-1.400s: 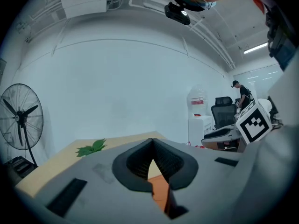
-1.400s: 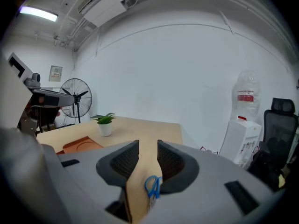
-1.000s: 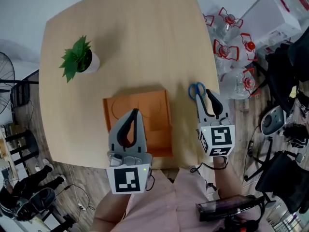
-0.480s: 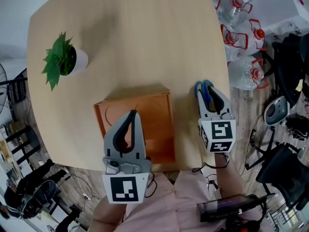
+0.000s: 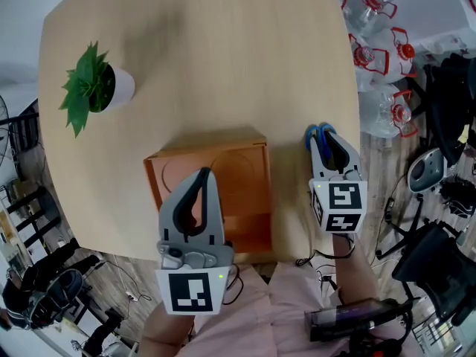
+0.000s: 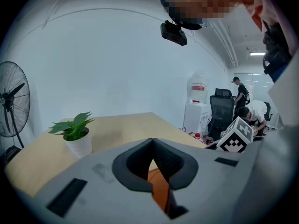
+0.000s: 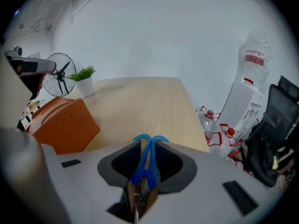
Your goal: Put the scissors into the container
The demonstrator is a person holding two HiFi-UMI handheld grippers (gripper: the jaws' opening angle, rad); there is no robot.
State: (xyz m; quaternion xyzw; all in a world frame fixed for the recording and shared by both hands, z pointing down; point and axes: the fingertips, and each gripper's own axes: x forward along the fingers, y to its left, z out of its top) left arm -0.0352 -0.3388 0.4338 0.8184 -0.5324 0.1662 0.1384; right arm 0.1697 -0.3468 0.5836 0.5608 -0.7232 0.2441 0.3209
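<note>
- Two jaws of the right gripper [image 7: 148,143] were clenched on a pair of blue-handled scissors [image 7: 144,166]. The handle loops poked out past the jaw tips and the blades ran back toward the camera.
- Both jaws of the left gripper [image 6: 152,140] were pressed together at their tips with nothing held between them. Only a sliver of orange showed through the gap lower down.
- In the head view, the scissors sat in the right gripper [image 5: 328,137] above the table's right edge. They were just to the right of the orange container [image 5: 245,171], apart from it and not inside it.
- The left gripper [image 5: 204,175] was over the near half of that open-topped container, its tip pointing at the middle of it.
- The container stood close to the near edge of the light wooden table [image 5: 223,50].
- A small potted plant [image 5: 93,88] in a white pot stood well apart, toward the far left of the tabletop.
- Beyond the table's right edge, a cluster of clear water bottles [image 5: 379,58] with red caps lay on the floor.
- The left gripper view showed a standing fan [image 6: 9,106] at the left and a black office chair [image 6: 222,112] at the right, against a white wall.
</note>
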